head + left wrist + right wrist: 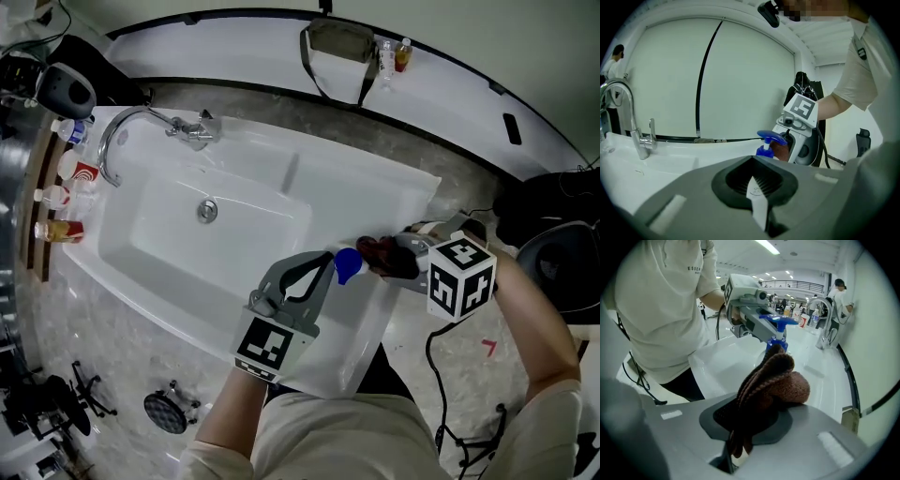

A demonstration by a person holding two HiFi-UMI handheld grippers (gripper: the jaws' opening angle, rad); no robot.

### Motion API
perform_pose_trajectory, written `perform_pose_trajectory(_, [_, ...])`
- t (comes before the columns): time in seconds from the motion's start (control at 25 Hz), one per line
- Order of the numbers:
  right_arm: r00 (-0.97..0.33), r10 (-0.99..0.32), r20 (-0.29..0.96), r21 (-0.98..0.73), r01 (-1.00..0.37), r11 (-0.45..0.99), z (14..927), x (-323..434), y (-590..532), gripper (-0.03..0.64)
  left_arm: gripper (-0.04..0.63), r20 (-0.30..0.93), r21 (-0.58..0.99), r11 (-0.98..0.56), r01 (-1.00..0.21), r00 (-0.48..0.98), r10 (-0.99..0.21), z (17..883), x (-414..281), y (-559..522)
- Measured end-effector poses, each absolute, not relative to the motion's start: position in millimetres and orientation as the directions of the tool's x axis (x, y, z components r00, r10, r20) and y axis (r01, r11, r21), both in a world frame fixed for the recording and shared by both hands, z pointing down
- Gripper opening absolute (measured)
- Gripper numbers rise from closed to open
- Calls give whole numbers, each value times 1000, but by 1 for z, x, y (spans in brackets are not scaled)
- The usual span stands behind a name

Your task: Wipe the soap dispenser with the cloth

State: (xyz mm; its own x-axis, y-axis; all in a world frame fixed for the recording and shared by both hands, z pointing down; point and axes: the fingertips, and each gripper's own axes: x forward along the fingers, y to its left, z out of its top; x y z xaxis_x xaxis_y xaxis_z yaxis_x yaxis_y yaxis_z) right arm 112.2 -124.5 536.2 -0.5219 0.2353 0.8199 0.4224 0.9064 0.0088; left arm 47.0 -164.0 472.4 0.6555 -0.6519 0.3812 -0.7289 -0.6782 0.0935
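Soap dispenser point(348, 265): blue pump top; it stands on the flat white ledge of the sink point(234, 155), right of the basin, between the two grippers.
Cloth point(774, 380): brown knit, bunched up, its top touching the dispenser just under the pump head.
Right gripper point(401, 260): jaws clamped on the cloth, which bulges out past their tips.
Left gripper point(319, 267): jaws drawn almost together, with only a thin white sliver showing between them. The tips are just beside the pump, on the side away from the cloth.
Faucet point(141, 122): at the sink's far left corner, well apart from the grippers.
Worktop point(112, 347): speckled grey stone around the sink.
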Motion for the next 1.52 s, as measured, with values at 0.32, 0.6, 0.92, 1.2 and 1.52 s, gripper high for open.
perform_pose_trajectory(0.32, [-708,-238,665,-42,-353,935,499,111,-141,80,0,394,97,-776,-624,740,-545,473,46,-158])
perform_pose_trajectory(0.6, [-580,-587,565,-257,-800,543,499,126,-111,81,101,331,106,-867,-487,839,-431,472,26,-152])
perform_pose_trajectory(0.92, [-534,-659,530,-324,-845,425,499,105,-94,81,329,335,-30,-988,-153,930,-154,499,43,-135])
perform_pose_trajectory(1.2, [-475,-704,529,-337,-878,340,503,109,-97,81,331,294,-18,-999,-32,955,-36,518,75,-144])
perform_pose_trajectory(1.52, [-462,-702,542,-352,-883,310,512,116,-101,81,328,305,-54,-998,35,952,16,538,103,-140])
